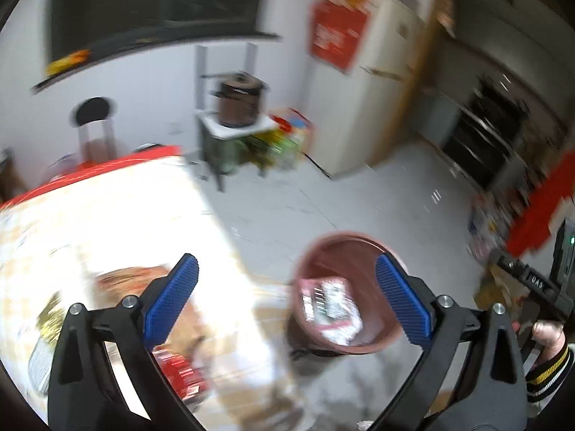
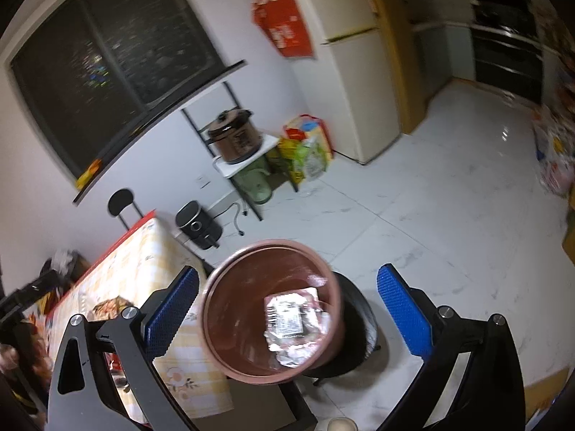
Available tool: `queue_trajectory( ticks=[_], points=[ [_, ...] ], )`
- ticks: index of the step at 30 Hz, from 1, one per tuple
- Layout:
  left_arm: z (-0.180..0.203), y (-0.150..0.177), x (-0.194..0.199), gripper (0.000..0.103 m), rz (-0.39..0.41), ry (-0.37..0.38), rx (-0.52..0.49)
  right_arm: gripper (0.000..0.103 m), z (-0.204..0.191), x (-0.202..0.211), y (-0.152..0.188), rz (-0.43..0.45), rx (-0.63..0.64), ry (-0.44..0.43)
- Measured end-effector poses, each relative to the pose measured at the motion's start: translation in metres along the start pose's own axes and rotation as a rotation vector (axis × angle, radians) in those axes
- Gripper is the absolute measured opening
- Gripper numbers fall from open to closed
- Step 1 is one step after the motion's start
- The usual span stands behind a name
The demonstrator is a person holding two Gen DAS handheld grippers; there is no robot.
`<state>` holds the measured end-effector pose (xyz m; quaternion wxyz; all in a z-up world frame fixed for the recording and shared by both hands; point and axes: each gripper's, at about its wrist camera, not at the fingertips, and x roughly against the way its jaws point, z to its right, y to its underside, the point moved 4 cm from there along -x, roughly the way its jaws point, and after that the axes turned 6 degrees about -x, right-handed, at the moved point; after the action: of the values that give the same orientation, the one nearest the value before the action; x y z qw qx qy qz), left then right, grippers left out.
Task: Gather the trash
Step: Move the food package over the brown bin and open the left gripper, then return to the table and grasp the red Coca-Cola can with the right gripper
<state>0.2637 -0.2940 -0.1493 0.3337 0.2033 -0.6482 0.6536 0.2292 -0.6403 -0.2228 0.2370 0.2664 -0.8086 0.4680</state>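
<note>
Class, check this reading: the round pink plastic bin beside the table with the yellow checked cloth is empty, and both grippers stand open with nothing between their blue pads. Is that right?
Not quite. The round pink plastic bin is not empty: a crumpled silver and pink wrapper lies inside, clearest in the right wrist view. The rest holds: it stands beside the table with the yellow checked cloth, and the left gripper and right gripper are open, holding nothing.

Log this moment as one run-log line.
task: collect trash | left gripper: jaws open, empty | right gripper: jaws open, empty | round pink plastic bin: holds crumpled silver wrapper
</note>
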Motion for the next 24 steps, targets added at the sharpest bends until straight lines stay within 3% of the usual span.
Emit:
queue_trajectory(
  ticks=[7,11,24],
  points=[
    [-0.109,0.045,0.095,0.097,0.103,-0.214,0.204,0.098,-0.081,-0.016,0.016,-0.034,0.148,-0.116],
    [-0.159,0.080,0.128,0.097,0.117,-0.278,0.324,0.098,-0.129,-0.028,0.036,-0.075,0.218,-0.170],
    [-0.263,0.188,0.178,0.097,0.047,-0.294,0.472,0.098,-0.288,-0.046,0.141,-0.223,0.385,-0.256]
  ],
)
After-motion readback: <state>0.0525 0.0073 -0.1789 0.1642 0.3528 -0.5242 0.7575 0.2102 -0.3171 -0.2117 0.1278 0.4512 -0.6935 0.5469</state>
